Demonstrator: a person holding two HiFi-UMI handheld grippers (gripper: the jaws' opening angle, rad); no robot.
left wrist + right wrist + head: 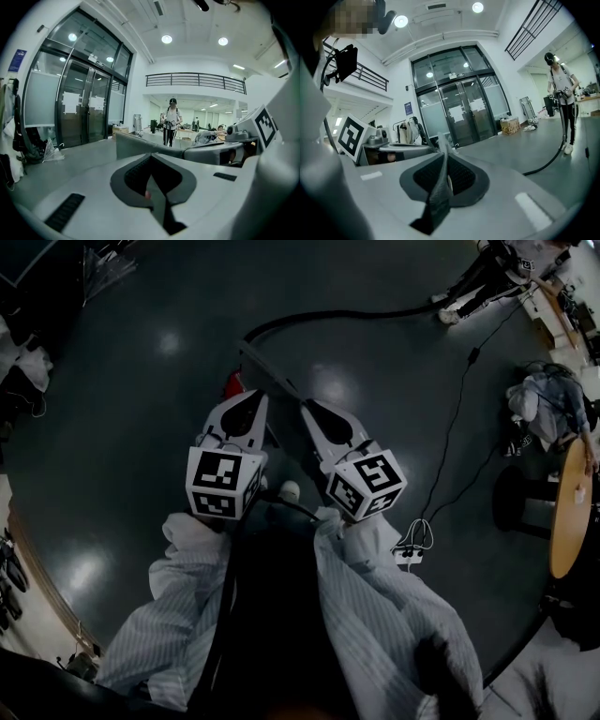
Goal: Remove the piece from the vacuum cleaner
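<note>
A grey vacuum tube (272,371) slants across the dark floor in the head view, with a red part (232,386) beside it. From its far end a black hose (356,315) curves off to the right. My right gripper (311,409) is shut on the tube's near end, and a thin grey piece (440,185) shows pinched between its jaws in the right gripper view (443,157). Just left of the tube, my left gripper (255,399) is shut with nothing visible in it. In the left gripper view (151,157) the grey tube (140,144) runs across just beyond the tips.
A person (561,93) stands by the hose's far end (548,161). Glass doors (464,117) line the wall. A white power strip (412,554) with a cable lies right of my feet. A round wooden table (570,512) and stools stand at far right.
</note>
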